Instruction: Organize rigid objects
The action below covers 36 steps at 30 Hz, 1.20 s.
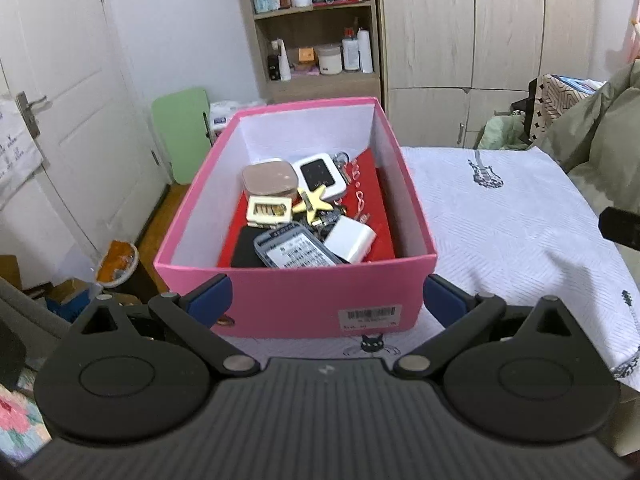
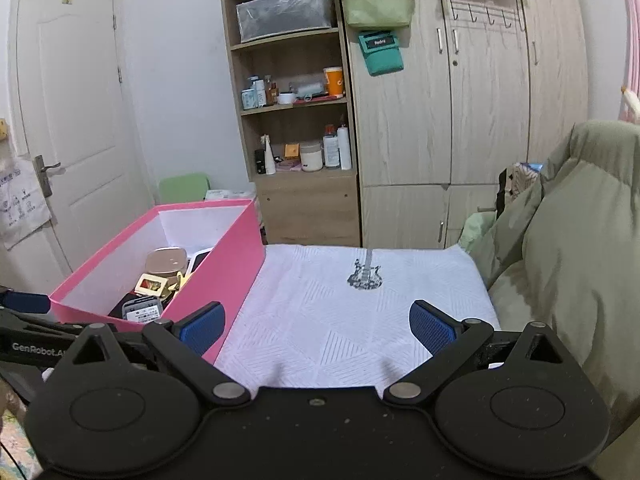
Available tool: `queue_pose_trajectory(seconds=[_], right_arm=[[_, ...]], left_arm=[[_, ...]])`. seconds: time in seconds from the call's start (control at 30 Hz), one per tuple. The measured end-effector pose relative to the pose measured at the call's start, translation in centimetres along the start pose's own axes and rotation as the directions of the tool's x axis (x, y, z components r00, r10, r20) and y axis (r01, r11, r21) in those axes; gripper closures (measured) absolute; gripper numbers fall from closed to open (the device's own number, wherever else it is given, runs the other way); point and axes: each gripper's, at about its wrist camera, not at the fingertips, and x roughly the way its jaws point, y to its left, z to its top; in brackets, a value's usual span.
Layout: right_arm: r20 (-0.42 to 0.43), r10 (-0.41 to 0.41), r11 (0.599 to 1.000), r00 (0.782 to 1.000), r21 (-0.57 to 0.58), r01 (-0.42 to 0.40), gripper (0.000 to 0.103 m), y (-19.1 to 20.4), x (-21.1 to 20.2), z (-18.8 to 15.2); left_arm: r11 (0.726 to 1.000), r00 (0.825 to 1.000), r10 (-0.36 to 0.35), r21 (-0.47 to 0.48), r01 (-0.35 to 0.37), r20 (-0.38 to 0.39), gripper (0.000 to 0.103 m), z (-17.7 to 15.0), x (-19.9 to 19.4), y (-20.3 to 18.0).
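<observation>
Many small items (image 1: 304, 216) in pink box (image 1: 288, 300)

Landmark: an open wooden shelf unit (image 2: 294, 120) stood against the white wall (image 2: 180, 80).
Left of it: a white panelled door (image 2: 76, 120) with a metal handle (image 2: 45, 172).
Right of it: a pale wood-grain wardrobe (image 2: 460, 120).
Before it: a white quilted cloth with guitar prints (image 2: 360, 312).
Floor: brown wood (image 1: 160, 216) below the door.
</observation>
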Motion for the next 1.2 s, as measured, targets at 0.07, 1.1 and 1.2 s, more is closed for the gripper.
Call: queue_pose_trajectory(seconds=[0.07,1.1,1.2], right_arm=[[0.002,0.004,1.000,1.000,-0.002,-0.004,0.003,0.1,-0.2,0.1],[0.025,-0.099,0.991,0.995,-0.082,0.101,0.002,1.8,-0.5,-0.2],[0.026,-0.101,0.991,0.995,-0.086,0.103,0.002,1.8,-0.5,-0.2]], left_arm=[[1.000,1.000,-0.012,-0.012,0.012,-0.009,0.000,-0.2,0.1,0.0],[0.999,0.999,-0.032,-0.038,0.030,-0.038,0.000,-0.7,0.5,0.3],[0.999,0.999,-0.035,-0.035,0.034,-0.036,0.000,-0.7,0.4,0.3]])
